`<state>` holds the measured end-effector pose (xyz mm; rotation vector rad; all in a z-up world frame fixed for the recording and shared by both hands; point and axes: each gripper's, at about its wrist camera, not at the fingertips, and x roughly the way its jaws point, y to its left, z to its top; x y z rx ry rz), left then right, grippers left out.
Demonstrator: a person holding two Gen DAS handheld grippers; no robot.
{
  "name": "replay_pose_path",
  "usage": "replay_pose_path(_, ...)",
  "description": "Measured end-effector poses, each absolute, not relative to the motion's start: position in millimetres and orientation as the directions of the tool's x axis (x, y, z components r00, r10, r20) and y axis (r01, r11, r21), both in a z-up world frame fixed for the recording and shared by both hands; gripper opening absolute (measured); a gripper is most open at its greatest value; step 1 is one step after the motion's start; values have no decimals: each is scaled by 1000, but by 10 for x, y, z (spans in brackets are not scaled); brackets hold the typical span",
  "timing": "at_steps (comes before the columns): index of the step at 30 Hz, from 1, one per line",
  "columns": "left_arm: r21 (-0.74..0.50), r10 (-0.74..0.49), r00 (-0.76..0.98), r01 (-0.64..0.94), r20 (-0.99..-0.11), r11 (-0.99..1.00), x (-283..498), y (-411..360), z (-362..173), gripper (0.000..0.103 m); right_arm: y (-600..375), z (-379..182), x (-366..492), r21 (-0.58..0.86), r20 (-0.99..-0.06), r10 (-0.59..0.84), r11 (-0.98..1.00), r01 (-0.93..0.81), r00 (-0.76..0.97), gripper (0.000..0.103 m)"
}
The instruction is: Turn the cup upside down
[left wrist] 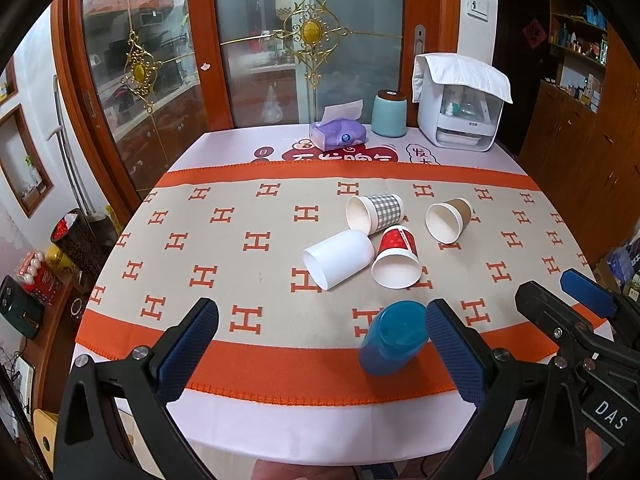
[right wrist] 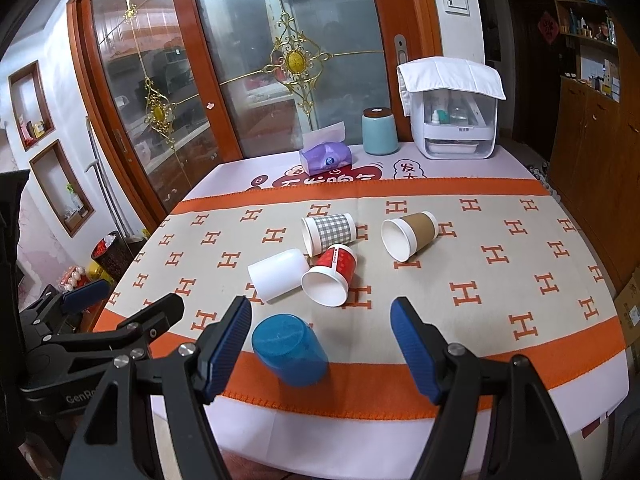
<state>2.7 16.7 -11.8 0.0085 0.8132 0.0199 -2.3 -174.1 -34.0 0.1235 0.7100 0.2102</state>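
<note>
**Blue cup bottom-up near the front edge**

Blue cup (left wrist: 394, 338) stands w/ its closed base up and its mouth down on the cloth, long axis roughly vertical, leaning a bit in both fisheye views. It's translucent blue plastic, smooth, slightly tapered, sitting on the orange band of the H-pattern cloth (left wrist: 224, 240), close to the counter (left wrist: 280, 432) front edge.

My left tool (left wrist: 322, 354) is spread wide, nothing between the pads; the cup sits just inside its right finger, can't tell if touching. My right tool (right wrist: 322, 350) is also spread apart, empty; the cup is just beside its left finger.

Further back, 4 paper cups lie on their sides in a cluster: white cup (left wrist: 338, 258), red cup (left wrist: 396, 258), checked cup (left wrist: 376, 212), brown cup (left wrist: 448, 220) a bit apart to the right. Mouths mostly face toward me.

Open cloth left of the cluster and right of the brown cup. At the far edge: tissue pack (left wrist: 338, 132), teal jar (left wrist: 389, 114), white box (left wrist: 460, 108) w/ a towel over it.
</note>
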Motion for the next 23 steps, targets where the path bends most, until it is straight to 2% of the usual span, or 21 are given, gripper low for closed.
replay_pose_path(23,24,22,679,-6,-734,1000,69,191,-165,102,-1729,-398,24,176,-649,229,973,-150,725,72)
